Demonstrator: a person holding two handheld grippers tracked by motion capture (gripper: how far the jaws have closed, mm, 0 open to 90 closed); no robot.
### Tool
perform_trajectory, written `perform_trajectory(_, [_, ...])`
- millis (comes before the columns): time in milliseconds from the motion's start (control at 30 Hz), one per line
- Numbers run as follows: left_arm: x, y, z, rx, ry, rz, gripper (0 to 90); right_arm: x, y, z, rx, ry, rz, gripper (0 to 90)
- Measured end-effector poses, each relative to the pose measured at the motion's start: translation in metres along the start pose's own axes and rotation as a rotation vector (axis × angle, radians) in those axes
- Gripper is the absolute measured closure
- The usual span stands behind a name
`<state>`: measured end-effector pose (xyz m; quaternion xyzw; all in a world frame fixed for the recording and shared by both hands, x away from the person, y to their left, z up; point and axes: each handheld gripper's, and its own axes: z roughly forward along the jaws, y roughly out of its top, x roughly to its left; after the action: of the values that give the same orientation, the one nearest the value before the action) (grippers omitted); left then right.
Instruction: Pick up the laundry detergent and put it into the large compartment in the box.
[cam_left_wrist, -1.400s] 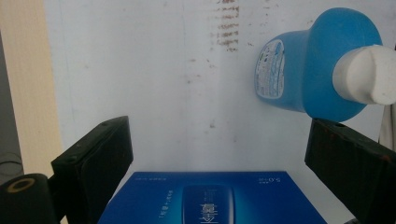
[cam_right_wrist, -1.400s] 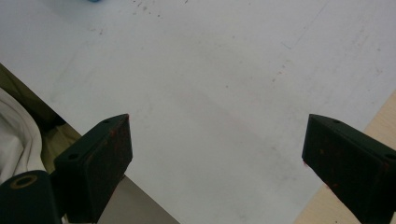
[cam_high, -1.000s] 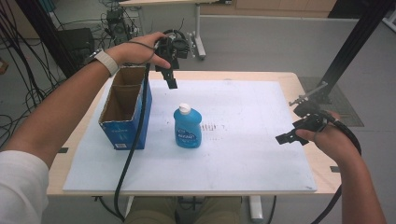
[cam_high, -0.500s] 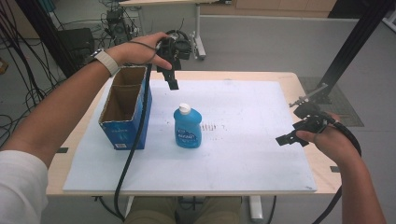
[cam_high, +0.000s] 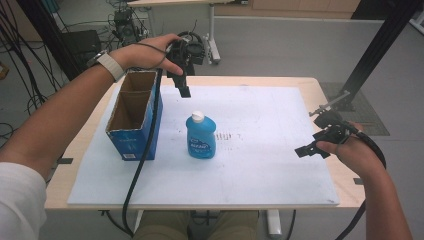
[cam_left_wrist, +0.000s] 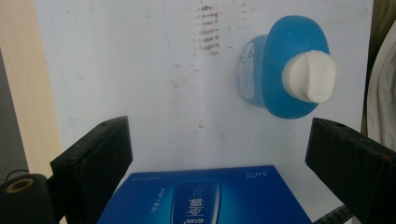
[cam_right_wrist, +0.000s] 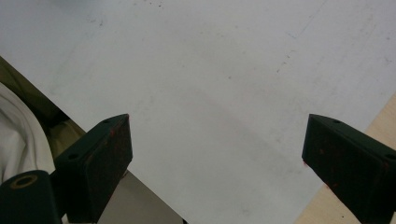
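left gripper (cam_high: 183, 86), fingers open, hovers at upper centre above the blue bottle (cam_high: 201, 137), likely next lowering to grasp it; right gripper (cam_high: 312, 148) open, idle.

blue box (cam_left_wrist: 201, 196) cut by bottom edge, bottle (cam_left_wrist: 285, 74) label unreadable

box (cam_high: 134, 120) left — bottle (cam_high: 200, 136) right

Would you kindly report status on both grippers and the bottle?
Left gripper open, above table's far edge. Right gripper open, empty. Blue plastic bottle with white cap upright beside open blue cardboard box. Nothing blocking.
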<state>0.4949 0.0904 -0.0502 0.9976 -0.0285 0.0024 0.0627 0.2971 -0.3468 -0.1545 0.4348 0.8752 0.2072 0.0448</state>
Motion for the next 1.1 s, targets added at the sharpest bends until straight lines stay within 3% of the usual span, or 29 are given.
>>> perform_trajectory(467, [-0.010, -0.004, -0.004, -0.034, -0.039, 0.027, 8.1, 0.000, -0.004, 0.002, 0.000, 0.005, 0.004, 8.8])
perform_trajectory(1100, [-0.034, 0.014, 0.004, -0.003, -0.038, 0.088, 7.3, -0.001, -0.011, 0.006, -0.005, 0.012, 0.014, 8.7])
